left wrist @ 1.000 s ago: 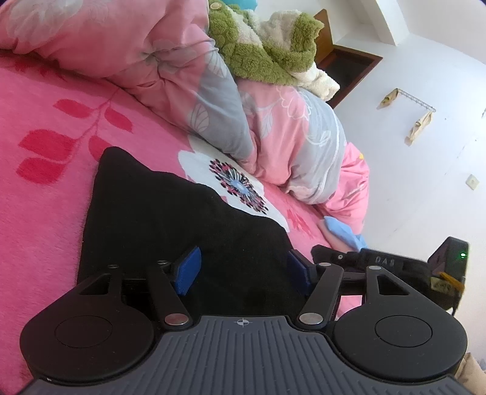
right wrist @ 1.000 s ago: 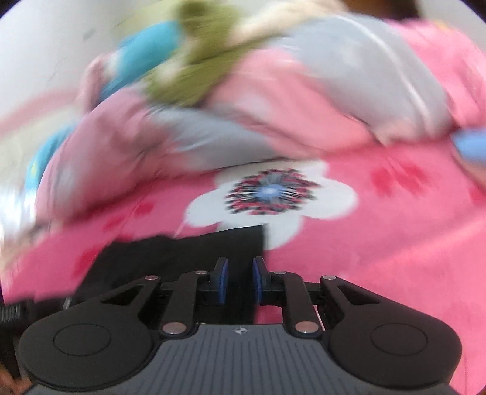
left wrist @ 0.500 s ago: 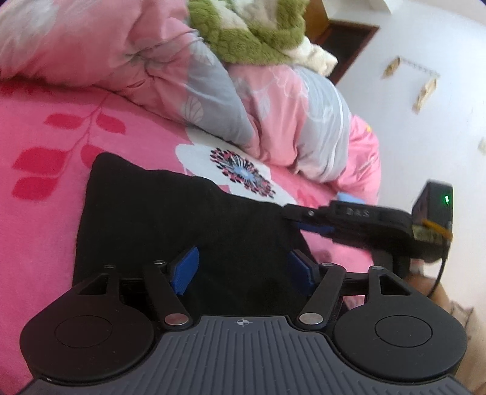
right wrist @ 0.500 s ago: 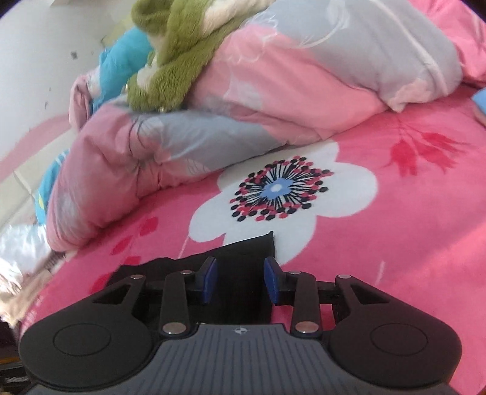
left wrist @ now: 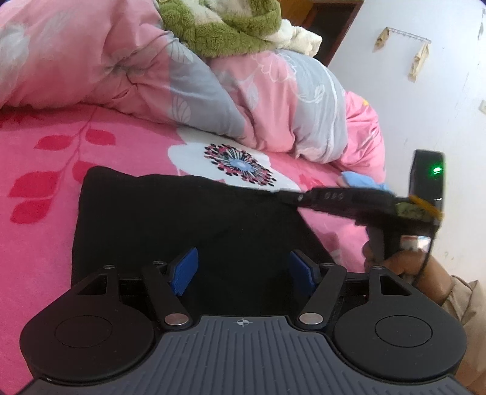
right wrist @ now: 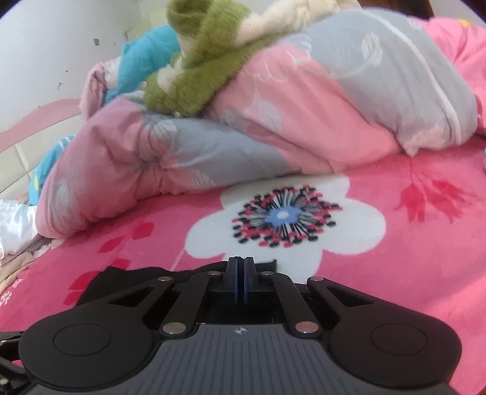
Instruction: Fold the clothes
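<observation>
Black cloth [left wrist: 188, 218], the garment being folded, lies flat on the pink flowered blanket [left wrist: 45, 243] that covers the bed, its far edge touching the big white flower print [right wrist: 285, 218]. At its far right corner the right hand-held gripper [right wrist: 240, 273] has its blue pads pressed together, and in the left wrist view its tip meets that corner of the black cloth, so it looks clamped on the fabric there. On the side of this tool sit a few small pale characters, too blurred to read, and a green light [left wrist: 436, 169] glows on the block at its rear. A hand [left wrist: 404, 267] in a beige sleeve [left wrist: 467, 303] grips its handle. The left hand-held gripper [left wrist: 243, 270] hovers over the near edge of the cloth with its blue fingers [left wrist: 185, 270] set wide apart, holding nothing. Behind the cloth a bunched pink and grey quilt [left wrist: 182, 76] is heaped along the bed, with a green and cream fleece [left wrist: 231, 27] thrown on top. Beside the quilt, at the bed's right edge, lies a small light blue cloth [left wrist: 358, 180]. On the white wall [left wrist: 425, 100] beyond hangs a small rack [left wrist: 404, 45].
</observation>
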